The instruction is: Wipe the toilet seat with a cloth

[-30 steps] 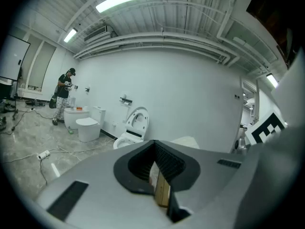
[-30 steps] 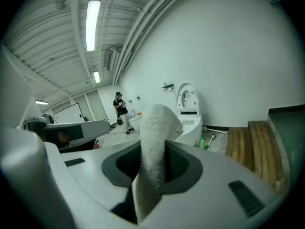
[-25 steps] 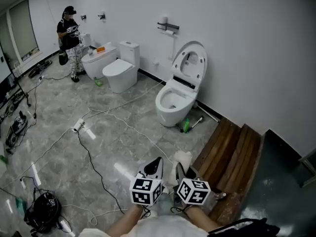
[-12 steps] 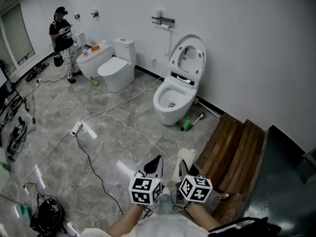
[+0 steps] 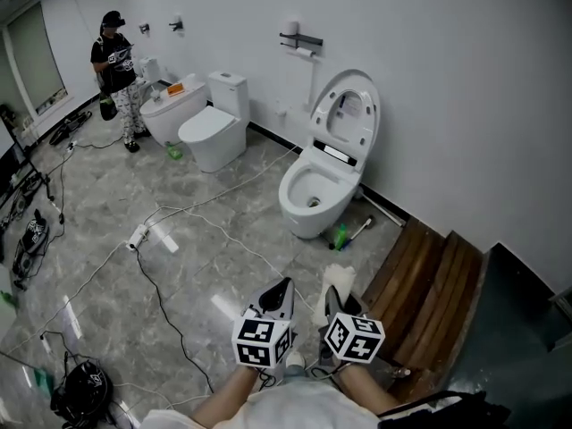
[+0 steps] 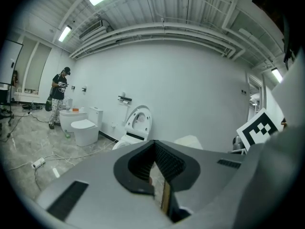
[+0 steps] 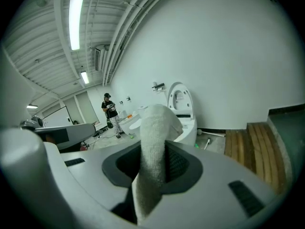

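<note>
Open grey floor (image 5: 201,262) is stretching in front of the toilet (image 5: 308,195), leaving a wide way to its bowl. White cables (image 5: 241,239) are trailing across that floor. A green bottle (image 5: 339,234) is standing just beside the toilet's base, at its right in the head view. A wooden step (image 5: 427,280) is crowding that same side. The lid (image 5: 347,114) is standing raised against the wall (image 5: 447,105) behind.

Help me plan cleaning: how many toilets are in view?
2: an open toilet ahead by the wall, a closed toilet further left. The white fixture beyond may be a third.
</note>
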`<act>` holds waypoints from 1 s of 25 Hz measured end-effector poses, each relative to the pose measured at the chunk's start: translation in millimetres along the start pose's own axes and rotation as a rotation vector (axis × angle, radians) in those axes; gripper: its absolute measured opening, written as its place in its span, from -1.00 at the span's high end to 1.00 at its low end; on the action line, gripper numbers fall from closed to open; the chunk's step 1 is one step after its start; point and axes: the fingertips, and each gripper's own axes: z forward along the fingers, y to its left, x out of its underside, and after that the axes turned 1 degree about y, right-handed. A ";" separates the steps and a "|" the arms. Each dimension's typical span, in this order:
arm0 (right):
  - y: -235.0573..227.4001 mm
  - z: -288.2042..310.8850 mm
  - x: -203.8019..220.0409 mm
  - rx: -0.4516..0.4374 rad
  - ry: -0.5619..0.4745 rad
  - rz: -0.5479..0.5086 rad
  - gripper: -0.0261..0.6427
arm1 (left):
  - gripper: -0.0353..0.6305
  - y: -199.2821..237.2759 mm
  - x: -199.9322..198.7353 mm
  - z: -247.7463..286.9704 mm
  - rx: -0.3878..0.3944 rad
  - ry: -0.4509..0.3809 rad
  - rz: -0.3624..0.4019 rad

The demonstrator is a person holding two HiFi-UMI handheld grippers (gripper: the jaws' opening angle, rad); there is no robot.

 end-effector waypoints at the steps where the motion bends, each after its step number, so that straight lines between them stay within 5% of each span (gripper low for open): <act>1: 0.9 6.3 -5.5 -0.007 -0.004 -0.002 0.62 | 0.87 3.3 -2.8 5.7 -0.005 -0.002 0.000; 15: -8.5 80.0 -37.9 -0.060 0.045 -0.038 0.62 | 0.87 31.7 -23.3 75.0 -0.043 -0.016 -0.039; 25: -28.9 118.9 -65.5 0.003 0.039 -0.021 0.62 | 0.87 44.7 -37.7 132.7 0.015 0.002 -0.042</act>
